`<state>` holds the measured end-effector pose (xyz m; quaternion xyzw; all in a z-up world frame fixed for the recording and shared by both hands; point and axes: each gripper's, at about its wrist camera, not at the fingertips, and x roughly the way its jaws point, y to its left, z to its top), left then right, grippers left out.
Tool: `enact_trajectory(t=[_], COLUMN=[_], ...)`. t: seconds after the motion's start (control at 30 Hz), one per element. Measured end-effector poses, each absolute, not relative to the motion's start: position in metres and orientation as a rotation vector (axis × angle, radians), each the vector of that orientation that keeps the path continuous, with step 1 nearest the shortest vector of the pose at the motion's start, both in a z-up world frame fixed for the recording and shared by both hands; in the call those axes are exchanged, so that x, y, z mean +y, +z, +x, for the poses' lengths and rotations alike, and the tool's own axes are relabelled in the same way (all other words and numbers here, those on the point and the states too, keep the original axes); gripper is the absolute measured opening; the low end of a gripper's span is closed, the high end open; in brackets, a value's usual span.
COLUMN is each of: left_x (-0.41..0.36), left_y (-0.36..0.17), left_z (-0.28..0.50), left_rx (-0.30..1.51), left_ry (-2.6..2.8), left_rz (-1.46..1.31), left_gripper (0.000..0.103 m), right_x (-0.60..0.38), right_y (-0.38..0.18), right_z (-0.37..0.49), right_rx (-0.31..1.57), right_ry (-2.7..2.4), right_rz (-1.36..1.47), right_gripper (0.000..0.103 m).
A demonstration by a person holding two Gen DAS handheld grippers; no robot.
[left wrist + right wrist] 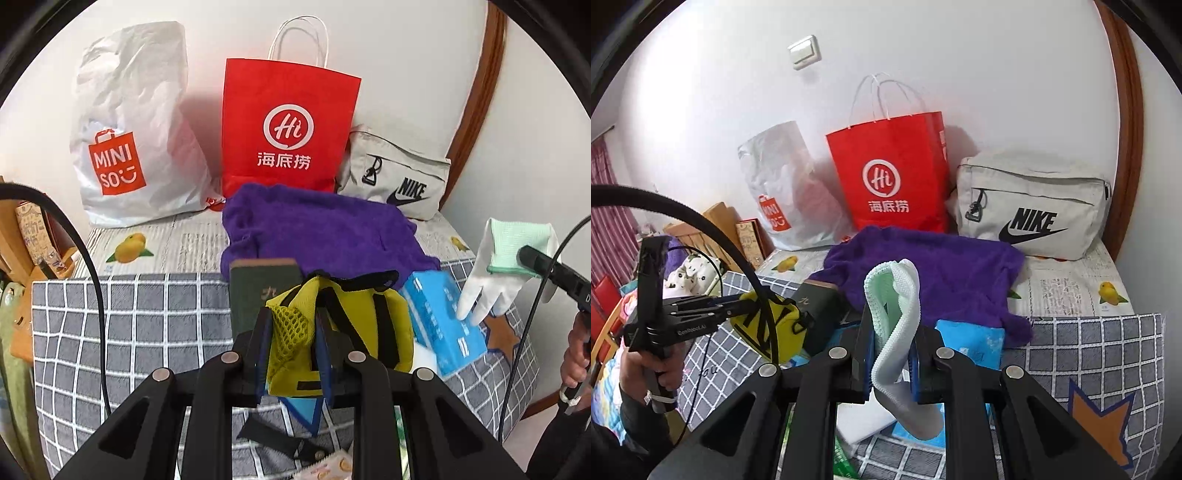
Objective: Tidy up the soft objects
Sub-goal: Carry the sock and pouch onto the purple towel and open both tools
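Both tongs are pinching soft goods above the bed: left gripper (290,332) clamps the yellow mesh bag (340,332), right gripper (892,354) the white glove (897,332), seemingly lifted clear for sorting toward the bags behind.

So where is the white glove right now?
The white glove hangs pinched in the right hand-held gripper, lifted above the blue packet, in front of the purple towel on the bed's right side.
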<state>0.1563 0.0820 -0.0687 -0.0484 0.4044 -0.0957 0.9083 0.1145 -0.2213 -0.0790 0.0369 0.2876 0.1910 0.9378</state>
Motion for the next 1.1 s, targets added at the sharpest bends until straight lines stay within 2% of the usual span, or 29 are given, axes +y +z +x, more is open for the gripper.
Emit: enact_trajectory(t=[0.77, 1.1], left_x=[0.076, 0.062], left_y=[-0.066, -0.087], left_z=[0.302, 0.367], left_rx=[0.843, 0.874], left_ry=[-0.171, -0.181], left_rz=[-0.07, -0.054], left_gripper=[0.021, 0.021], right_x=[-0.237, -0.23], right_y=[-0.09, -0.108], right_z=[0.267, 0.331], right_rx=[0.643, 0.688], right_ry=[0.334, 0.326], right_rz=[0.082, 0.048], right_gripper=[0.015, 0.015])
